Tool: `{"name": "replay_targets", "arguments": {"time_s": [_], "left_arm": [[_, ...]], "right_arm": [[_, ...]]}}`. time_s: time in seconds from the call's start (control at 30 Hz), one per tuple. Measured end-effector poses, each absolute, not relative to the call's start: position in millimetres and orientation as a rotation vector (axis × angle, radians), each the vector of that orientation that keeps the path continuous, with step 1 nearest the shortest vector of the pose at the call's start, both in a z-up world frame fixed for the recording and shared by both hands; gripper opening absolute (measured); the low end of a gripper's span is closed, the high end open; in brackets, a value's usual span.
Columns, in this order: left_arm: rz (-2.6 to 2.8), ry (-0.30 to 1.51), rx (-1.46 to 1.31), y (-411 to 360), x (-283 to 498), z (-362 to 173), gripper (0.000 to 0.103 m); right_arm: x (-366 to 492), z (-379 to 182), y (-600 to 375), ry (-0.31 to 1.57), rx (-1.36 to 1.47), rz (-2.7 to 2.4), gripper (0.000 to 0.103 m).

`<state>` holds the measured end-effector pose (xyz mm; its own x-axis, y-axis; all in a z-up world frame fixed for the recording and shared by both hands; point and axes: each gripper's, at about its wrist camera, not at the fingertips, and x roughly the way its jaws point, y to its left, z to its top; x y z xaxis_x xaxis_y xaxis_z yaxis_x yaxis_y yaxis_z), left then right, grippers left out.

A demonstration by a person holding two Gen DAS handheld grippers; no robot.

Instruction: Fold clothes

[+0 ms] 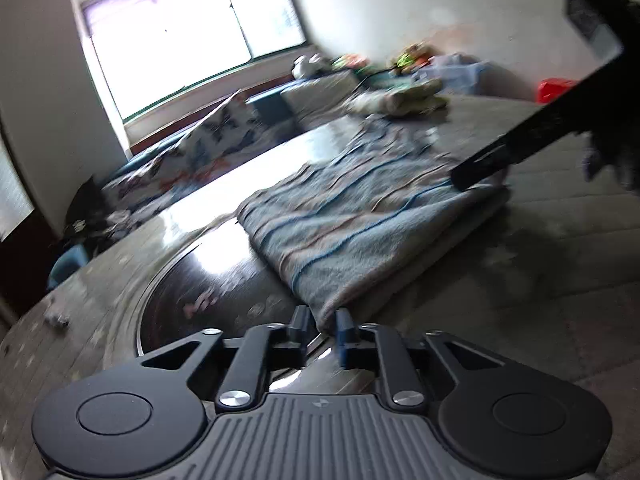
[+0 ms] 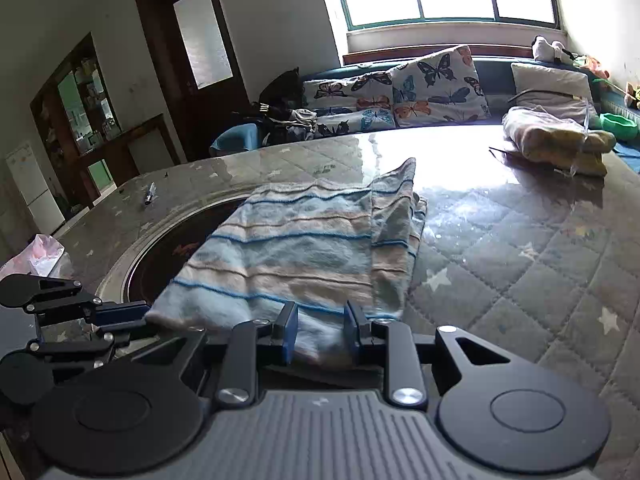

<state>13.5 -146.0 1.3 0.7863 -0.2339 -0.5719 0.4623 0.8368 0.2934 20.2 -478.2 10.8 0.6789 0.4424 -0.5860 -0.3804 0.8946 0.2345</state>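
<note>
Striped towel (image 2: 304, 248) corner between left gripper (image 1: 323, 326) fingers; writing unreadable.

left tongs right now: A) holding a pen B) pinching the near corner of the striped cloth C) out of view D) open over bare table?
B: in the left wrist view the left tongs have the near corner of the striped cloth between the fingers.

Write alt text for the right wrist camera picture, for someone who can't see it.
The right gripper has its blue-padded fingers around the near edge of a striped blue and beige towel, folded on a quilted, glossy-covered table. The left gripper holds the towel's near left corner. Butterfly cushions line a sofa under a bright window.
</note>
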Motion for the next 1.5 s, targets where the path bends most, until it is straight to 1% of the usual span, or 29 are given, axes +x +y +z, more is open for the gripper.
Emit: {"name": "replay_targets", "arguments": {"time_s": [0.13, 0.17, 0.3, 0.4, 0.47, 0.63, 0.83, 0.97, 1.13, 1.3, 1.5], "left_arm": [[-0.347, 0.585, 0.421, -139, 18, -2, 0.003], [-0.326, 0.59, 0.425, -137, 19, -4, 0.003], [-0.319, 0.623, 0.369, -122, 25, 4, 0.004], [-0.334, 0.592, 0.368, -121, 23, 17, 0.004], [-0.382, 0.564, 0.354, -131, 24, 27, 0.007], [-0.511, 0.522, 0.34, -171, 36, 40, 0.008], [-0.648, 0.503, 0.341, -217, 58, 35, 0.008], [-0.715, 0.524, 0.348, -231, 65, 24, 0.008], [-0.737, 0.544, 0.363, -235, 69, 12, 0.008], [-0.749, 0.544, 0.36, -235, 72, 10, 0.008], [-0.747, 0.544, 0.349, -234, 72, 9, 0.008]], "right_arm": [[16, 6, -479, 0.679, 0.093, 0.457, 0.025], [16, 5, -480, 0.676, 0.091, 0.456, 0.025], [15, 11, -483, 0.672, 0.105, 0.464, 0.025], [16, 19, -485, 0.668, 0.115, 0.473, 0.025], [20, 25, -487, 0.664, 0.114, 0.471, 0.026], [47, 41, -492, 0.656, 0.119, 0.468, 0.025], [90, 46, -485, 0.673, 0.106, 0.486, 0.026], [120, 34, -477, 0.71, 0.073, 0.491, 0.025], [148, 18, -480, 0.744, 0.102, 0.464, 0.022], [168, 9, -484, 0.75, 0.153, 0.437, 0.021], [170, 20, -469, 0.734, 0.057, 0.435, 0.023]]}}
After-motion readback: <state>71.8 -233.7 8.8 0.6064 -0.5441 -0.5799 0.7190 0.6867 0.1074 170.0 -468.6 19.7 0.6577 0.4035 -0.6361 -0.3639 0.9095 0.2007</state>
